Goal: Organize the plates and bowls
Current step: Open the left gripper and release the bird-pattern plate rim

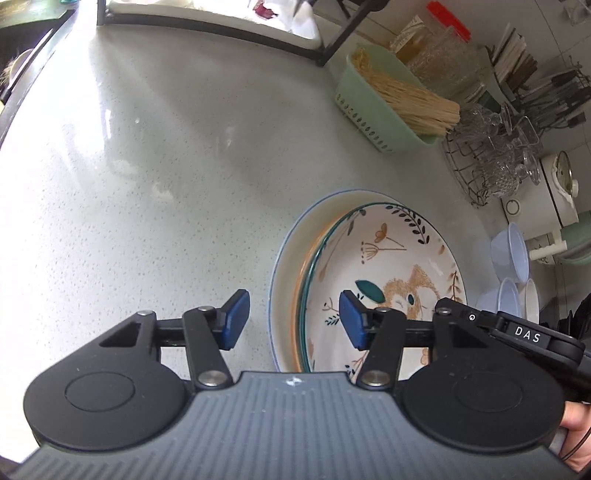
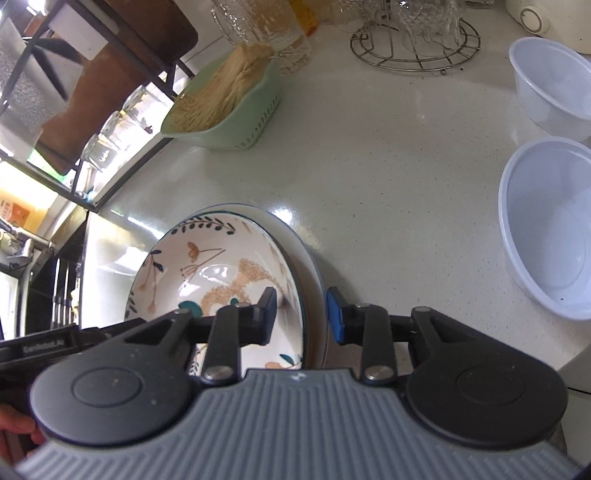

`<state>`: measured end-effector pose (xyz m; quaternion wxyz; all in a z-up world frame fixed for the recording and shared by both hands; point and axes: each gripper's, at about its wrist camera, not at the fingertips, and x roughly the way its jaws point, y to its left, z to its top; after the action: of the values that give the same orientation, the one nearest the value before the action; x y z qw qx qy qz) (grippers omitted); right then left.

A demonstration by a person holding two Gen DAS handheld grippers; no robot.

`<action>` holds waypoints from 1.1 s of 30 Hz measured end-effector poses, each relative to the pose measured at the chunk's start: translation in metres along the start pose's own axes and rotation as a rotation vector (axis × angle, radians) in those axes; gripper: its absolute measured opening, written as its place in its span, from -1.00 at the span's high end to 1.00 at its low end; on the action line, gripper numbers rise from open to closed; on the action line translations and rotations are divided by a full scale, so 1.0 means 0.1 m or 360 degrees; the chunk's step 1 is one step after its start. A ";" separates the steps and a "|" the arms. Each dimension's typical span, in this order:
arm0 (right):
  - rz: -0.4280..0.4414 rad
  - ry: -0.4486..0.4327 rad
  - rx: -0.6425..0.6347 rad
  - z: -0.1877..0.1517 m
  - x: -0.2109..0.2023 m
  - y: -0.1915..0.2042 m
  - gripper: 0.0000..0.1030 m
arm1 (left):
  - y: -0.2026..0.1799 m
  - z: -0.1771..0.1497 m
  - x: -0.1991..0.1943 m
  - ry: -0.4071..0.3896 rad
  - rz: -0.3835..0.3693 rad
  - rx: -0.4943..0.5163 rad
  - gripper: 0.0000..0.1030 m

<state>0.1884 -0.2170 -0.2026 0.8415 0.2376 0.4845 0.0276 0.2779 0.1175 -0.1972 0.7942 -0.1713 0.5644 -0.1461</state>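
Observation:
A stack of plates rests on the pale counter: a floral rabbit-pattern plate [image 1: 391, 254] on top, an orange-rimmed one under it, and a wider blue-rimmed white plate [image 1: 286, 258] at the bottom. My left gripper [image 1: 293, 319] is open, its jaws straddling the stack's left rim. My right gripper [image 2: 301, 319] is open, its jaws straddling the right rim of the same stack; the floral plate [image 2: 214, 269] and the bottom plate [image 2: 314, 273] lie between the pads. Whether the pads touch the rims is unclear. The other gripper [image 1: 524, 336] shows at the right.
Translucent plastic bowls [image 2: 546, 229] [image 2: 550, 81] sit to the right, also in the left wrist view [image 1: 511, 253]. A green basket of noodles [image 1: 391, 99] [image 2: 225, 110], a wire rack of glassware [image 1: 495, 155] [image 2: 413, 40] and a black shelf frame [image 1: 207, 27] stand at the back.

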 end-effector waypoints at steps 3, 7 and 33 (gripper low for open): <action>0.0016 -0.0009 0.0012 -0.01 0.01 -0.03 0.42 | -0.03 0.01 0.08 0.0015 -0.0005 0.0026 0.05; 0.0045 0.0003 -0.0014 0.00 0.02 -0.04 0.41 | -0.05 0.04 0.15 0.0008 0.0011 -0.0014 0.14; 0.0238 0.0184 -0.0204 0.19 0.45 0.64 0.40 | 0.70 0.40 -0.21 -0.0007 0.0162 -0.0375 0.12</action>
<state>0.2400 -0.1547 -0.2032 0.8213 0.2166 0.5103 0.1348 0.3113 0.1938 -0.1976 0.7761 -0.2349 0.5840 -0.0379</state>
